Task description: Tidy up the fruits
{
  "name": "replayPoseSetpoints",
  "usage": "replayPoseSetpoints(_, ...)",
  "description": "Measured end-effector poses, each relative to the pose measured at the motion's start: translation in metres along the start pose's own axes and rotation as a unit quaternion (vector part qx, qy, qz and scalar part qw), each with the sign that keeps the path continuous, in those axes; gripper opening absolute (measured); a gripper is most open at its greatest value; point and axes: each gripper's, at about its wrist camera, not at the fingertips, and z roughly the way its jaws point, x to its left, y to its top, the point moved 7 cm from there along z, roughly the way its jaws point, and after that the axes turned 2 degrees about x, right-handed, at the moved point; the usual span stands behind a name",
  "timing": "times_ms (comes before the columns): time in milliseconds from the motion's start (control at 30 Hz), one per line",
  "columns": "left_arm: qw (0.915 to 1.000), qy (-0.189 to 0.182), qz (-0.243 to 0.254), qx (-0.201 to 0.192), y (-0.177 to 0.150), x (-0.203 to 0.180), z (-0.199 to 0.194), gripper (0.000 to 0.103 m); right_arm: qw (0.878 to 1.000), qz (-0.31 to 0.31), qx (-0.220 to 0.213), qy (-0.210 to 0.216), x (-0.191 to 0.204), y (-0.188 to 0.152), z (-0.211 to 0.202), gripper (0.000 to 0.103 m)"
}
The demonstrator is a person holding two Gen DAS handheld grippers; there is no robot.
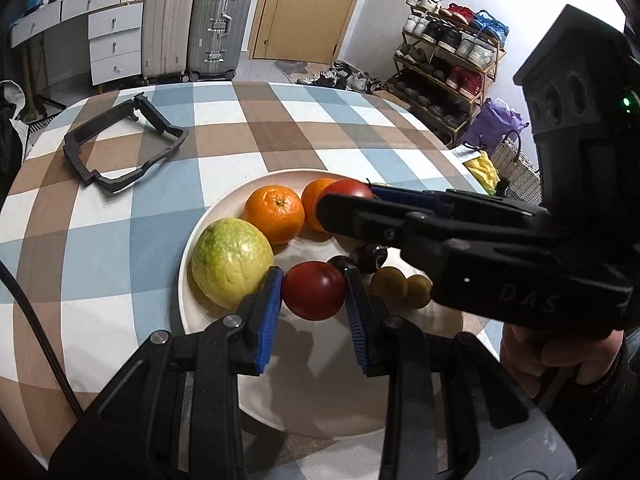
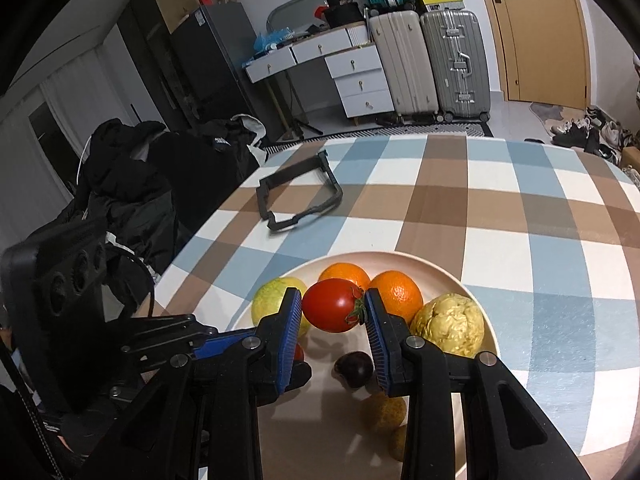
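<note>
A cream plate (image 1: pixel 192 264) on the checked table holds fruit. My left gripper (image 1: pixel 314 290) is shut on a red tomato (image 1: pixel 314 291) just above the plate, beside a green-yellow guava (image 1: pixel 231 262). My right gripper (image 2: pixel 333 312) is shut on a second red tomato (image 2: pixel 332 310) and holds it over the plate (image 2: pixel 476 300); it also shows in the left wrist view (image 1: pixel 347 190). Two oranges (image 1: pixel 274 213) (image 2: pixel 398 292), dark cherries (image 1: pixel 370 258) (image 2: pixel 354 366), small yellow-brown fruits (image 1: pixel 402 285) (image 2: pixel 384 412) and a lumpy yellow fruit (image 2: pixel 448 326) lie in the plate.
A black plastic frame (image 1: pixel 120 144) lies on the table's far left, also in the right wrist view (image 2: pixel 300 192). Suitcases (image 1: pixel 200 20), drawers and a shoe rack (image 1: pixel 444 60) stand beyond the table. Dark clothes (image 2: pixel 132 184) pile beside the table's left edge.
</note>
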Motion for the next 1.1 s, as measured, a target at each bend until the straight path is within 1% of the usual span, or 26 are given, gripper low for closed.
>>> replayPoseSetpoints(133, 1.0000, -0.003, -0.003, 0.003, 0.000, 0.000, 0.002, 0.028, 1.000, 0.011, 0.009, -0.001, -0.004, -0.002, 0.004, 0.033)
replayPoseSetpoints(267, 1.0000, -0.005, -0.005, -0.004, 0.004, 0.000, 0.000, 0.029, 1.000, 0.015, 0.014, -0.001, -0.006, -0.004, 0.006, 0.033)
replayPoseSetpoints(367, 1.0000, -0.006, -0.005, -0.004, 0.005, -0.001, -0.003, 0.029, 1.000, 0.021, 0.008, -0.002, -0.008, -0.003, 0.003, 0.037)
replayPoseSetpoints(400, 1.0000, -0.005, -0.005, -0.004, 0.005, -0.002, -0.004, 0.030, 1.000, 0.023, 0.003, 0.000, -0.008, -0.002, -0.001, 0.039)
replayPoseSetpoints(433, 1.0000, -0.005, -0.004, -0.003, 0.005, -0.003, -0.005, 0.032, 1.000, 0.025, -0.002, 0.002, -0.009, -0.001, -0.004, 0.047)
replayPoseSetpoints(467, 1.0000, -0.006, -0.005, -0.004, 0.004, -0.004, -0.008, 0.035, 1.000, 0.028, -0.009, 0.001, -0.010, 0.000, -0.009, 0.052)
replayPoseSetpoints(500, 0.9999, -0.006, -0.006, -0.006, 0.004, -0.005, -0.011, 0.036, 0.999, 0.031, -0.017, 0.000, -0.012, 0.001, -0.014, 0.057)
replayPoseSetpoints(533, 0.9999, -0.008, -0.007, -0.008, 0.004, -0.006, -0.014, 0.039, 0.999, 0.033, -0.025, -0.001, -0.012, 0.002, -0.020, 0.058)
replayPoseSetpoints(600, 0.9998, -0.003, -0.010, -0.016, 0.003, -0.007, -0.023, 0.040, 0.998, 0.037, -0.044, -0.007, -0.014, 0.005, -0.035, 0.058)
replayPoseSetpoints(667, 0.9993, -0.001, -0.012, -0.035, 0.004, -0.009, -0.038, 0.040, 0.997, 0.042, -0.067, -0.011, -0.016, 0.007, -0.053, 0.062)
replayPoseSetpoints(700, 0.9989, 0.003, -0.013, -0.046, 0.005, -0.010, -0.045, 0.041, 0.996, 0.044, -0.078, -0.012, -0.016, 0.008, -0.061, 0.067)
replayPoseSetpoints(733, 0.9983, 0.008, -0.013, -0.057, 0.006, -0.011, -0.053, 0.044, 0.995, 0.046, -0.091, -0.015, -0.016, 0.009, -0.071, 0.071)
replayPoseSetpoints(767, 0.9976, 0.013, -0.013, -0.066, 0.007, -0.012, -0.061, 0.053, 0.993, 0.047, -0.107, -0.020, -0.016, 0.009, -0.083, 0.073)
replayPoseSetpoints(800, 0.9967, 0.021, -0.015, -0.077, 0.008, -0.012, -0.069, 0.059, 0.991, 0.047, -0.119, -0.023, -0.015, 0.009, -0.093, 0.076)
replayPoseSetpoints(833, 0.9952, 0.031, -0.018, -0.091, 0.009, -0.012, -0.078, 0.070, 0.990, 0.046, -0.131, -0.025, -0.013, 0.009, -0.102, 0.081)
replayPoseSetpoints(867, 0.9932, 0.041, -0.022, -0.107, 0.010, -0.012, -0.090, 0.078, 0.988, 0.044, -0.146, -0.029, -0.011, 0.008, -0.114, 0.085)
replayPoseSetpoints(900, 0.9915, 0.045, -0.024, -0.120, 0.011, -0.013, -0.099, 0.080, 0.986, 0.042, -0.158, -0.033, -0.009, 0.007, -0.124, 0.090)
replayPoseSetpoints(967, 0.9870, 0.058, -0.027, -0.147, 0.014, -0.015, -0.120, 0.083, 0.981, 0.033, -0.187, -0.045, -0.002, 0.005, -0.146, 0.094)
replayPoseSetpoints(1000, 0.9847, 0.067, -0.029, -0.158, 0.015, -0.016, -0.130, 0.085, 0.978, 0.029, -0.198, -0.050, 0.001, 0.003, -0.156, 0.098)
replayPoseSetpoints(1067, 0.9817, 0.071, -0.033, -0.174, 0.016, -0.020, -0.145, 0.098, 0.972, 0.019, -0.227, -0.058, 0.009, 0.000, -0.178, 0.100)
replayPoseSetpoints(1100, 0.9793, 0.075, -0.036, -0.185, 0.016, -0.021, -0.153, 0.101, 0.969, 0.014, -0.238, -0.062, 0.013, -0.002, -0.187, 0.103)
